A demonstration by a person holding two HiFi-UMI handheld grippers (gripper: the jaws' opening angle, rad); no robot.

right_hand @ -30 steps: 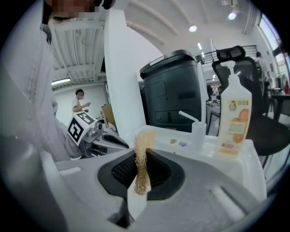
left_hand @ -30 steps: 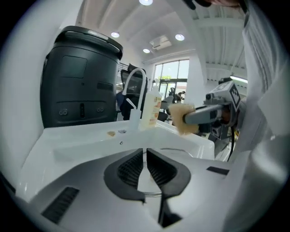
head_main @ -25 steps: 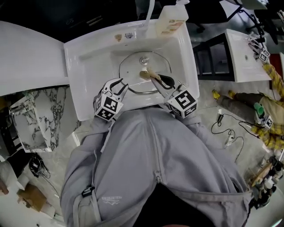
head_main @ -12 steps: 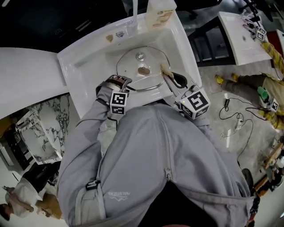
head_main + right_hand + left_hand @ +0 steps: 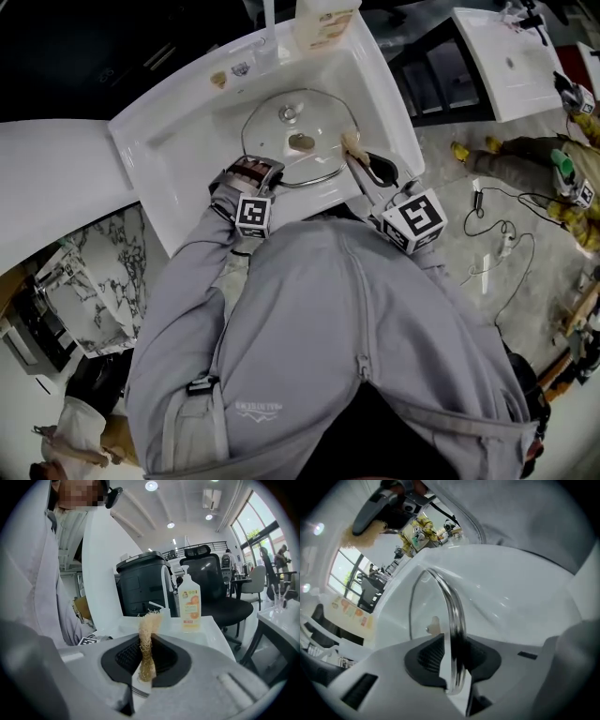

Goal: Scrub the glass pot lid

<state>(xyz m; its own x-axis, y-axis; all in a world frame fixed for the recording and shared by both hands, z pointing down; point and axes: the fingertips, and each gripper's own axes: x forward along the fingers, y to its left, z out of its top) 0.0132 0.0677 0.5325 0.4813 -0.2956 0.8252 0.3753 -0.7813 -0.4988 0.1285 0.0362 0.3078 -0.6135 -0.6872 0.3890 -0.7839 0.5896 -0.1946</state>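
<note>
the glass pot lid [image 5: 314,117] lies in the basin of the white sink [image 5: 178,164], its knob [image 5: 289,113] toward the far side and a tan patch [image 5: 301,142] near its middle. at the lid's near-left edge the left gripper [image 5: 255,171] points steeply down. in the left gripper view its jaws have just been closing and now stand narrow, with the lid's metal rim [image 5: 452,616] pinched between the dark pads [image 5: 429,656]. at the lid's right edge the right gripper [image 5: 361,159] holds a tan fibrous scrubber [image 5: 352,142] clamped upright between its jaws, its frayed end sticking out past them [image 5: 147,641]. whether the scrubber touches the glass cannot be told. on the sink's far rim stand a soap bottle [image 5: 323,23] with an orange label and, just to its left, the tap [image 5: 267,28].
</note>
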